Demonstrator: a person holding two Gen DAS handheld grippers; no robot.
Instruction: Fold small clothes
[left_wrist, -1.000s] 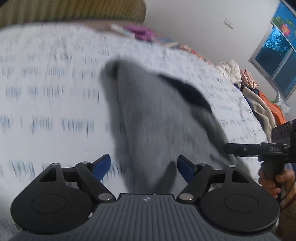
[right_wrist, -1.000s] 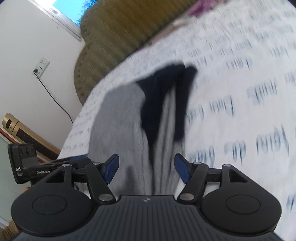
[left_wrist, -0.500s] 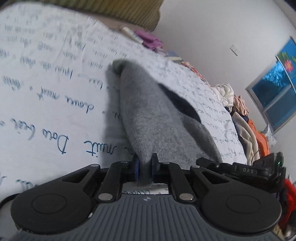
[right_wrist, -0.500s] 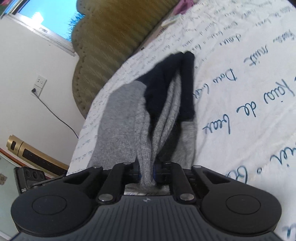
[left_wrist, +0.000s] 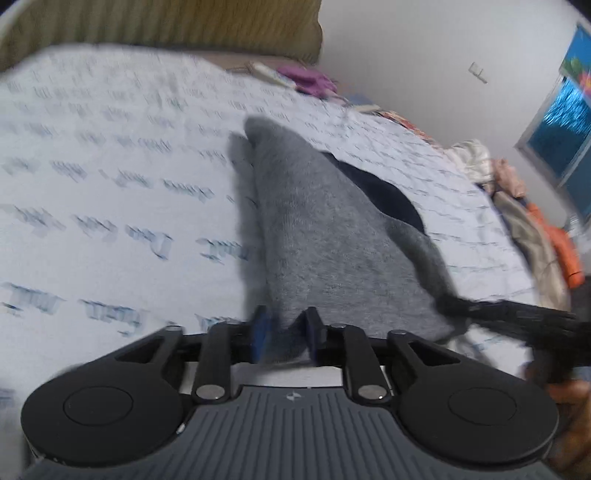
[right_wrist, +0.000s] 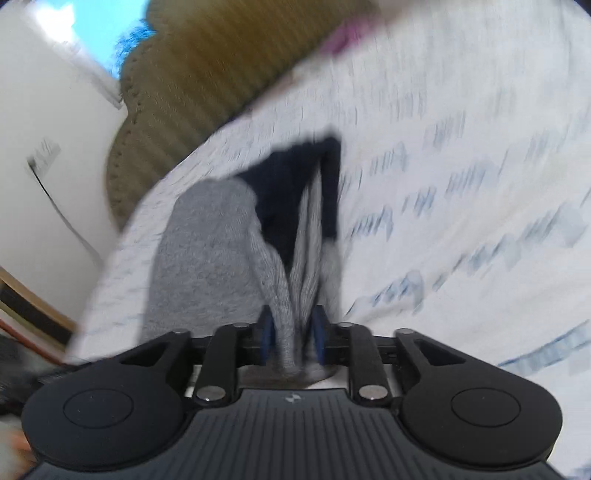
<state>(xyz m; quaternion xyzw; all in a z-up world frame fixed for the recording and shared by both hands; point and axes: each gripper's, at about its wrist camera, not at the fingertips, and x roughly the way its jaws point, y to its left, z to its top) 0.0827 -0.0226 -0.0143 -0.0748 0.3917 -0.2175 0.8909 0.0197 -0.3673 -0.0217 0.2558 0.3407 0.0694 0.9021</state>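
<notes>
A small grey knit garment (left_wrist: 325, 240) with a dark navy part (left_wrist: 384, 195) lies stretched on the white bed sheet (left_wrist: 110, 221) printed with blue script. My left gripper (left_wrist: 284, 338) is shut on the garment's near grey edge. My right gripper (right_wrist: 291, 338) is shut on another bunched grey edge of the garment (right_wrist: 207, 251), whose navy part (right_wrist: 291, 184) lies beyond. The right gripper also shows blurred at the right in the left wrist view (left_wrist: 517, 317). Both views are motion-blurred.
An olive-brown ribbed headboard (left_wrist: 166, 26) stands at the bed's far end. Purple cloth (left_wrist: 310, 79) lies near it. A heap of clothes (left_wrist: 524, 221) sits at the bed's right side by a window (left_wrist: 565, 129). A wall with a cable (right_wrist: 48, 184) is at the left.
A second ago both grippers were open over the garment. They closed on its near edges. Since then both have pulled the cloth up and back, and the views have swung.
</notes>
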